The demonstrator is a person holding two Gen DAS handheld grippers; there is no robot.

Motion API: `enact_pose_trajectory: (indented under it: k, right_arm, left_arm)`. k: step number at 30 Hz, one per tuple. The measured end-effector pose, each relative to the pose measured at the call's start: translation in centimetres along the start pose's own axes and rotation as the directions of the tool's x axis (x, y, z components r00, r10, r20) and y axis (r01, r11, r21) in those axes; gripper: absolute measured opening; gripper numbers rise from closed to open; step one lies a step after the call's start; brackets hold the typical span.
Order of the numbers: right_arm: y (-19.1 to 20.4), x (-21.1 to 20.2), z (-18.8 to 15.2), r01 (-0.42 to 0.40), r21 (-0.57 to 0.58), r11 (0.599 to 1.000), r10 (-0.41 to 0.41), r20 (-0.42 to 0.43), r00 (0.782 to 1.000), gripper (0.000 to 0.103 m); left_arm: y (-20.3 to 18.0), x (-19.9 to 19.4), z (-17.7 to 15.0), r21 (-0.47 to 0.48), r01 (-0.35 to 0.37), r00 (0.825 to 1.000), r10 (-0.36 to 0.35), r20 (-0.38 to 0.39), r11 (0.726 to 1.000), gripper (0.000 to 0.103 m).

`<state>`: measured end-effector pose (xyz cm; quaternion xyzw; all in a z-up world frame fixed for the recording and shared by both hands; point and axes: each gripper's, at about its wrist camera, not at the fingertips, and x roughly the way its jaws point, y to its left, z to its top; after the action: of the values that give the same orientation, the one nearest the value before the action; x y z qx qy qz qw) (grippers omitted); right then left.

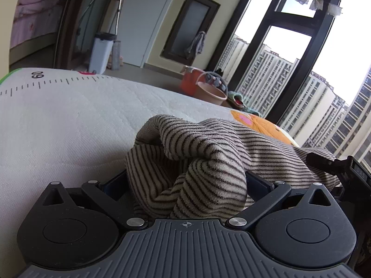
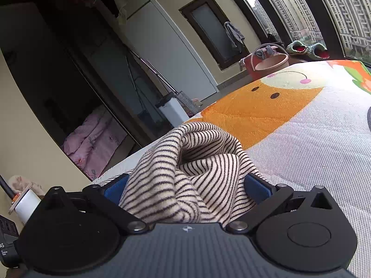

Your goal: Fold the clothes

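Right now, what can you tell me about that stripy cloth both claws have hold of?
The striped garment is a soft knit, cream with thin dark stripes. It is bunched and crumpled, not yet folded. It lies on the printed mat, with a wad of it between the fingers of both the left gripper and the right gripper.

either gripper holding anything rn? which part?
Both hold the striped garment. The left gripper and right gripper each pinch a bunched fold of fabric; which part of it cannot be told.
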<state>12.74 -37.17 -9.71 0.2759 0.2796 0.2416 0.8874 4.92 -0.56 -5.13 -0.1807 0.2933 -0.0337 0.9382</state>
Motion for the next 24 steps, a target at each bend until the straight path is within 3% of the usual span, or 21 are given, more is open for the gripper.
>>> enact_pose_trajectory:
  k: [7,12,24]
  right_arm:
    - [-1.2,-0.3,-0.1,-0.051,0.071,0.996,0.049,0.039,0.998,0.103]
    - [-0.3,0.0,-0.2,-0.022,0.015,1.000,0.022,0.011,1.000,0.103]
    - [-0.8,-0.3,-0.4,-0.030,0.044,0.999,0.029,0.028,0.999,0.103]
  left_arm:
    - [0.6,0.0,0.2,-0.023,0.010,1.000,-0.010,0.010,1.000,0.103]
    - [-0.7,0.7,0.6,0.051,-0.040,0.999,0.041,-0.016,0.998,0.103]
    - [-2.4,3.6,3.2,0.203,-0.097,0.995,0.099,0.002,0.974,0.103]
